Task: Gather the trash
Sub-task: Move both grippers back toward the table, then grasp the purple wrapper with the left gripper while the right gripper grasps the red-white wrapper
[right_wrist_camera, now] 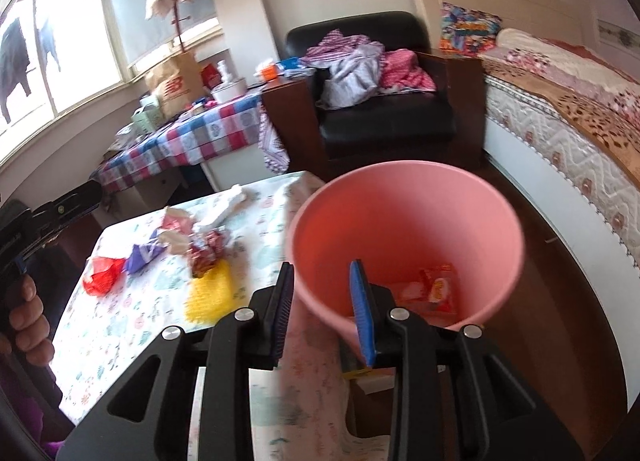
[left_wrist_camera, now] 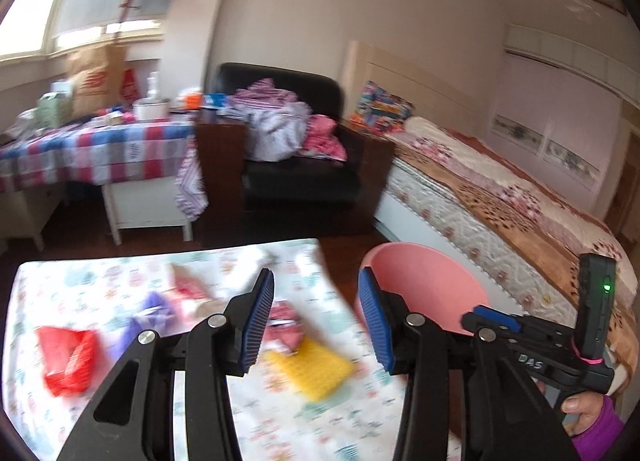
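Crinkled wrappers on the patterned desk [right_wrist_camera: 132,325]
Left gripper [left_wrist_camera: 316,317] jaws apart, empty; right gripper [right_wrist_camera: 324,301] jaws apart astride the smooth pink bucket [right_wrist_camera: 404,221] rim at centre.

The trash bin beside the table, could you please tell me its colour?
Pink; the trash bin shows best in the right wrist view.

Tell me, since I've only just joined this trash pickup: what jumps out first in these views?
The pink bin beside the table's right edge, with one red wrapper already inside. On the patterned tablecloth lies a litter cluster: a yellow mesh piece, a red wrapper and a purple one. Both the right gripper and left gripper are open.
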Demonstrator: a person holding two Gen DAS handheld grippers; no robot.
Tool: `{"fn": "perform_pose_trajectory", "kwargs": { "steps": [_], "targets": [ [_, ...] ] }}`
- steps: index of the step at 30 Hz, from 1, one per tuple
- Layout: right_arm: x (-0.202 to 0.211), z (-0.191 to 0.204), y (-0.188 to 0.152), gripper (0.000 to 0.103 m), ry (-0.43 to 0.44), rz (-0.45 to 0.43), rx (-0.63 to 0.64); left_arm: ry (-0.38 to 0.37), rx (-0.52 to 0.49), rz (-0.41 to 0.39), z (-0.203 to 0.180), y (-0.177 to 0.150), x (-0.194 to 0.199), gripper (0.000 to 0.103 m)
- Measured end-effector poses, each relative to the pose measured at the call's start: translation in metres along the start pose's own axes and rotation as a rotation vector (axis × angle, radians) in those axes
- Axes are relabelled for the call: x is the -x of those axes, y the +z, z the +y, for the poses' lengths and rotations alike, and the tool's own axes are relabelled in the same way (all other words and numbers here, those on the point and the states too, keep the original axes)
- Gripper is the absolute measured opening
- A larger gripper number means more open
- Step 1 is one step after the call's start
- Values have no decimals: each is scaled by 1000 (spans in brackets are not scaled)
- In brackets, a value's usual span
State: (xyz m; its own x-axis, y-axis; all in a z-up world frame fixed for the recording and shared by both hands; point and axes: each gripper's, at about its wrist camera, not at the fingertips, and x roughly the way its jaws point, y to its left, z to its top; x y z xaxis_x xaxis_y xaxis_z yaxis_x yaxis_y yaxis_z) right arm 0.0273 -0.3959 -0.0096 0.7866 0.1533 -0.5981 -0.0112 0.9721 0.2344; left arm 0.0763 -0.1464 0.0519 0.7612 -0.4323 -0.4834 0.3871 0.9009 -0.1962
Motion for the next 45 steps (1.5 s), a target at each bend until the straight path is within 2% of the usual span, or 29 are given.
{"fn": "perform_pose_trajectory", "kwargs": {
  "steps": [5,8,11,17,21,25,34,37,38,39,45],
  "targets": [
    [-6,26,-4,32,31,24,40,97,35,-12,45,-12,27,43],
    [-10,40,-6,44,49,28,54,165,49,0,71,-22,41,43],
    [-18,53,-5,45,72,39,59,224,51,19,94,-33,51,43],
    [-44,76,-2,45,106,88,89,297,74,78,132,-52,53,43],
    [-59,86,1,45,113,117,93,276,96,116,141,-55,37,43],
    [-72,89,3,45,116,143,89,238,49,153,137,-53,10,43],
    [-95,99,5,45,106,180,107,238,33,256,151,-60,-55,43],
    [-105,101,3,45,102,199,107,243,26,276,152,-64,-68,34],
    [-109,102,2,45,102,206,106,249,17,279,152,-65,-72,24],
    [-113,104,2,45,102,212,106,253,15,288,152,-66,-75,20],
    [-125,111,4,45,112,220,108,231,33,272,155,-65,-75,7]
  ]
}}
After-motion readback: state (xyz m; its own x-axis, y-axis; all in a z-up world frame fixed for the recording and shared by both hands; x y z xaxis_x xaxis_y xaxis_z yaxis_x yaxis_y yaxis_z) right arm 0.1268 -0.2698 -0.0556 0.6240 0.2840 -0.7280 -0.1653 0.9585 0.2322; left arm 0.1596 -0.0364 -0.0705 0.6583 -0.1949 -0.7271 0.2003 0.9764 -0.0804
